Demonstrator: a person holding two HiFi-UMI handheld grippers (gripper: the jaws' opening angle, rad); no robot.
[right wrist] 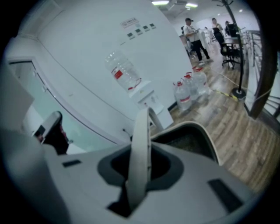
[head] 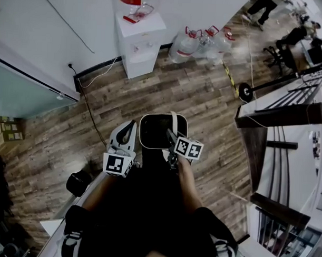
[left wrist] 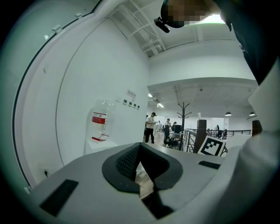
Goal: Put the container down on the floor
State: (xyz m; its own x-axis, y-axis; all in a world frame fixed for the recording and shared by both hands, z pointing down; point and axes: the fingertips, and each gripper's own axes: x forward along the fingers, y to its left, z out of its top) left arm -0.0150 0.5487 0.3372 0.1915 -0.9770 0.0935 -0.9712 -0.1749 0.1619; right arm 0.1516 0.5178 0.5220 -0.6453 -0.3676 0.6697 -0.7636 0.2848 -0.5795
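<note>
Well, handle [right wrist: 141, 124] of container [head: 155, 131] between right tongs [right wrist: 140, 153].

The container [head: 151, 116] between left tool [head: 129, 128] and right tool [head: 170, 136], water dispenser [head: 138, 41] ahead, bottles [head: 202, 42] right of it

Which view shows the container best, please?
The head view: it shows the container's whole rim and dark inside, hanging over the floor by its handle from the right gripper. The right gripper view shows only the handle between its jaws and part of the rim. The left gripper view shows none of it.
</note>
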